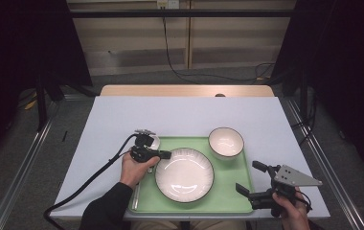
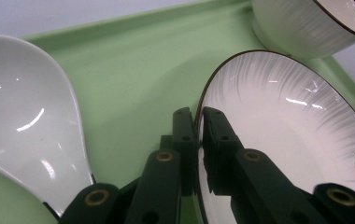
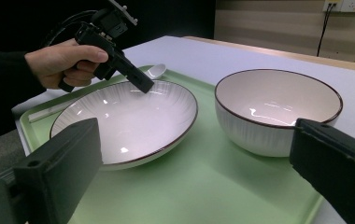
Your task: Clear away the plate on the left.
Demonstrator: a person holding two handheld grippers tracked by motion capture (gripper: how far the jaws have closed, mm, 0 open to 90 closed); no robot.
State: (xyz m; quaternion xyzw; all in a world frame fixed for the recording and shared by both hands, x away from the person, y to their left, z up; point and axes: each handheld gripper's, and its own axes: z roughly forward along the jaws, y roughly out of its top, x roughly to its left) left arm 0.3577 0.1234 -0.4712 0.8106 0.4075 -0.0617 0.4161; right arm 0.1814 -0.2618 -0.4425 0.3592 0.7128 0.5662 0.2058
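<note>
Green tray (image 1: 233, 184) on table, left tool (image 2: 197, 122) apparently pinching plate (image 2: 278, 126) rim; right tool (image 1: 253, 178) spread.

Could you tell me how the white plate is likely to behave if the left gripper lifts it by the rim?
The white plate looks glazed and glossy, so its rim may slip between the left gripper's narrow jaws. Gripped at one edge only, it would probably droop away from the jaws. It looks ceramic: stiff, fairly heavy, and likely to chip if dropped on the green tray.
</note>
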